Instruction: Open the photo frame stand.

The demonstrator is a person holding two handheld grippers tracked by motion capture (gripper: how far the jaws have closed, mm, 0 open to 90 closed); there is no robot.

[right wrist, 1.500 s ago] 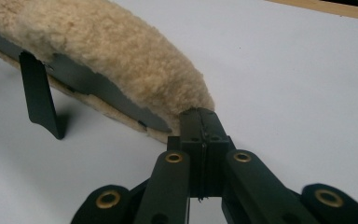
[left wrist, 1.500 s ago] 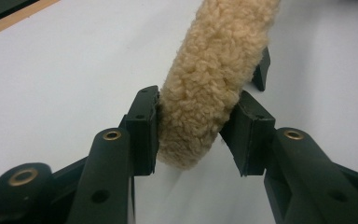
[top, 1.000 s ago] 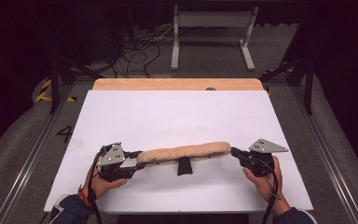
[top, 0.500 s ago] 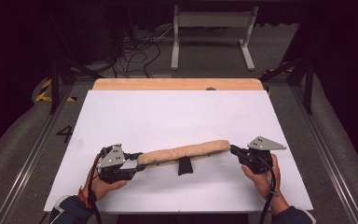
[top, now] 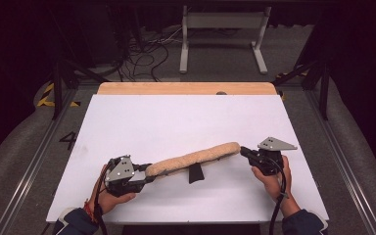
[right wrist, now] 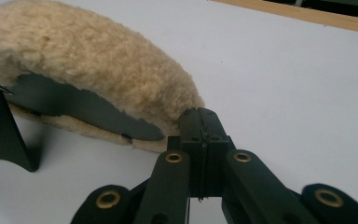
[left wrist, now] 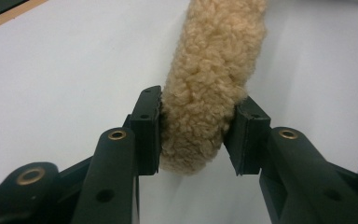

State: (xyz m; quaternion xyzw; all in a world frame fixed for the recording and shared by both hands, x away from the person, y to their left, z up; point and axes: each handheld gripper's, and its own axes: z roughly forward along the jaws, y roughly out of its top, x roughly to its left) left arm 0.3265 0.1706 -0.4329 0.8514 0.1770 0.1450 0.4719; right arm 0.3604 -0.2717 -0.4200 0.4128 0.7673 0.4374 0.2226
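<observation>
A long tan fleece pad (top: pixel 196 157) stretches between both grippers above the white table sheet (top: pixel 176 122). My left gripper (top: pixel 149 172) is shut on its left end; the fleece (left wrist: pixel 205 84) bulges between the two jaws of this gripper (left wrist: pixel 198 135). My right gripper (top: pixel 243 150) is at the pad's right end. In the right gripper view its jaws (right wrist: pixel 199 116) are pressed together on the edge of the fleece (right wrist: pixel 84 60), whose dark lining (right wrist: pixel 74 105) faces down. A black tab (top: pixel 195 173) hangs from the pad's middle and touches the sheet.
The table's wooden edge (top: pixel 186 88) runs along the far side of the sheet. Beyond it, a white metal frame (top: pixel 223 34) and cables (top: pixel 142 54) lie on the dark floor. Rails (top: pixel 24 171) flank the table.
The pad's right end has risen a little with the right gripper, which shifted slightly left. The left gripper has hardly moved.
</observation>
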